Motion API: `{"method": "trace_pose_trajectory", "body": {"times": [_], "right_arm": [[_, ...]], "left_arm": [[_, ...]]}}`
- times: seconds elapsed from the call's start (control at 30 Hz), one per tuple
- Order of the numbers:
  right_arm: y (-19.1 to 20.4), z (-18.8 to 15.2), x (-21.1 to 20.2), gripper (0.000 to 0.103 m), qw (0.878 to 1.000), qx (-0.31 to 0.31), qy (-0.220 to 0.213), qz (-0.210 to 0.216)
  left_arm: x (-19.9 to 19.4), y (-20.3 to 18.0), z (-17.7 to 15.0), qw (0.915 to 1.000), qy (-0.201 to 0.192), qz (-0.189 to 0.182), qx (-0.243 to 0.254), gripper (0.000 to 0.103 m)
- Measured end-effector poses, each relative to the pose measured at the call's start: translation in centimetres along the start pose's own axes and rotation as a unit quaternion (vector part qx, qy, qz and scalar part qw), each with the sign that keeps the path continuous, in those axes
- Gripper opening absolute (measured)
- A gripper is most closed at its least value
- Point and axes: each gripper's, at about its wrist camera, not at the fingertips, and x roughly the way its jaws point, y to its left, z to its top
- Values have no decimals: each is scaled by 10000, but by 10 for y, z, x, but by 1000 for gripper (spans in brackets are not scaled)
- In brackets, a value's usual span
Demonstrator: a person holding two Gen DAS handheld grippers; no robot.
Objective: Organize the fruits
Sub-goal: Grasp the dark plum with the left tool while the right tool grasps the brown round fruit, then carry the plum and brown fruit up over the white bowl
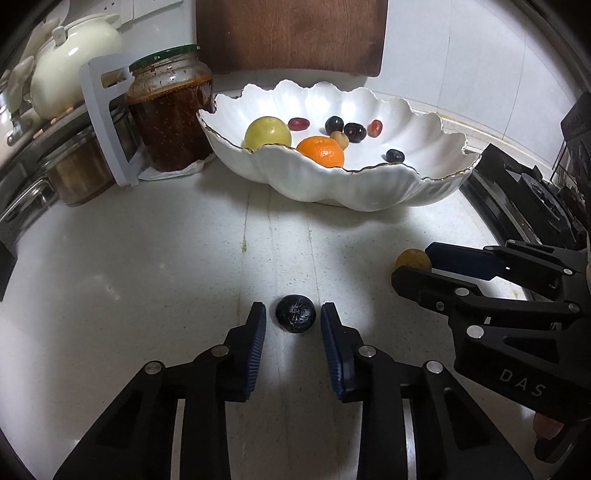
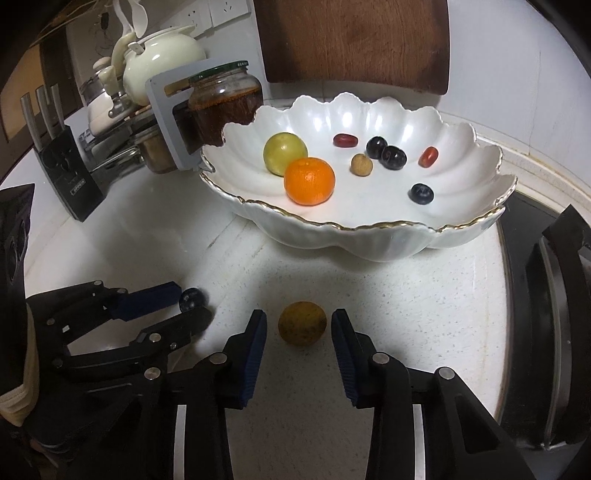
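A small dark wrinkled fruit (image 1: 295, 315) lies on the white counter between the tips of my left gripper (image 1: 292, 309). A thin gap shows on each side of it, so the gripper is open. A round yellow-brown fruit (image 2: 302, 324) sits between the tips of my right gripper (image 2: 299, 315), also with gaps beside both pads. Each wrist view catches the other gripper around its fruit: the right gripper (image 1: 413, 263) and the left gripper (image 2: 192, 301). Behind stands a white scalloped bowl (image 2: 369, 243) holding an orange (image 2: 309, 181), a green fruit (image 2: 285, 152) and several small dark and red fruits.
A jar of red-brown sauce (image 1: 170, 122) and a grey stand (image 1: 107, 122) stand left of the bowl. A wooden board (image 1: 291, 33) leans on the wall behind it. A cream teapot (image 2: 159, 62) and a knife block (image 2: 70, 177) are far left. A black stove (image 2: 546, 332) borders the right.
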Motion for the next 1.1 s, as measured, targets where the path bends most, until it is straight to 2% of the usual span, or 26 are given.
{"method": "trace_pose_trajectory", "body": {"times": [0.13,0.53,1.1], "right_arm": [[-1,-1,4,30,10000,42,61,23],[0,-2,-8,29,10000,-35,-46,15],[0,-1,-67,29,9986,-24,-520,-24]], "left_arm": [[1,1,1,10000,2,-14,-19,23],[-13,0,1,9999,-58,-30,-133,23],[-66,-16,12,9986,-493,-140,-138,23]]}}
